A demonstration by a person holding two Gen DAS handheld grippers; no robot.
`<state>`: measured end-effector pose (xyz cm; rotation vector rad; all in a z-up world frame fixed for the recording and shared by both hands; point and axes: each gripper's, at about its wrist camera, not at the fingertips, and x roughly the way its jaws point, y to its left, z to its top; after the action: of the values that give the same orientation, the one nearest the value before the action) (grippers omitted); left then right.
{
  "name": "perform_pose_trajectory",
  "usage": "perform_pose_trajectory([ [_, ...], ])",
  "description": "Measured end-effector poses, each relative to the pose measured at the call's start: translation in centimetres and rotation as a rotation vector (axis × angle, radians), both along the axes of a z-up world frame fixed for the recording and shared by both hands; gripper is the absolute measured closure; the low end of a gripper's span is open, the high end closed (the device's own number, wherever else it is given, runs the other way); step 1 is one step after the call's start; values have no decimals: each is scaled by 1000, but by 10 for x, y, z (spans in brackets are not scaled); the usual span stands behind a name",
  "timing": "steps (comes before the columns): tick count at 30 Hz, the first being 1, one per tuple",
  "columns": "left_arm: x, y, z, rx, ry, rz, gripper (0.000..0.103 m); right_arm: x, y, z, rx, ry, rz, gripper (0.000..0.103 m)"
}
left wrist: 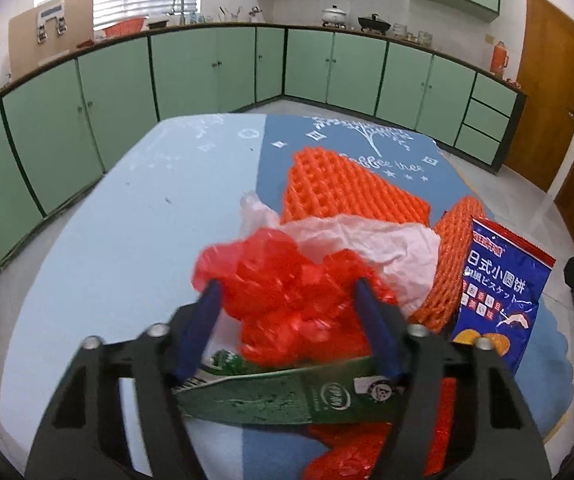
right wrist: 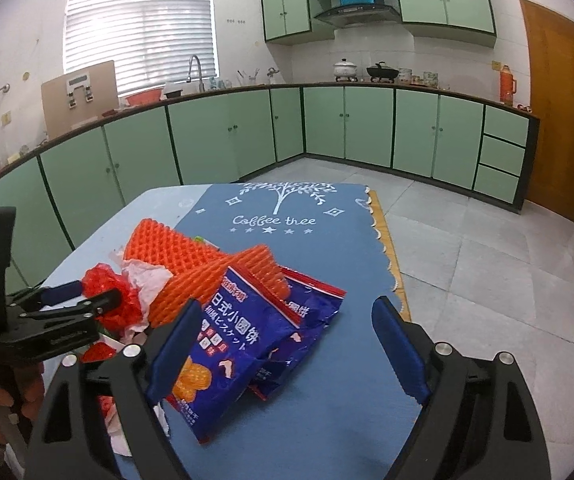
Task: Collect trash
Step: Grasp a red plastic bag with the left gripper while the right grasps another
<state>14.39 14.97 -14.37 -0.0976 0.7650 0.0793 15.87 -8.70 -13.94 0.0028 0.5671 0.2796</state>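
A pile of trash lies on the blue table. In the left wrist view my left gripper is open with its blue fingers on either side of a crumpled red plastic bag. A green wrapper lies under the fingers. White tissue, orange foam netting and a blue biscuit packet lie beyond. In the right wrist view my right gripper is open around the blue biscuit packet, left pad touching it. The left gripper shows at left by the red bag.
The table carries a dark blue "Coffee tree" mat with a scalloped right edge. Green kitchen cabinets run along the walls behind. A wooden door stands at the right. Tiled floor lies right of the table.
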Motion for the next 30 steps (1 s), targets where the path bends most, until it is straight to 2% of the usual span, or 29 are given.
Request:
perform_pose_trajectory([
  [1,0,-1,-1,-11,1,-8,56,0,2,0,-1,-1,3,19],
  [6,-2,-5,2,-13,-26,-34,87,-1,10,2,-4,-4,31,20],
  [11,-9,0,16,-36,-83,-22,93,-3,22,7,-1,-18,66,22],
  [20,-34,17,60,-29,-203,31,94,-15,41,16,42,-21,179,31],
  [24,-50,20,64,-20,-197,37,94,-21,48,17,58,-13,205,34],
  [30,-75,20,48,-11,-152,53,94,-31,60,15,66,9,239,36],
])
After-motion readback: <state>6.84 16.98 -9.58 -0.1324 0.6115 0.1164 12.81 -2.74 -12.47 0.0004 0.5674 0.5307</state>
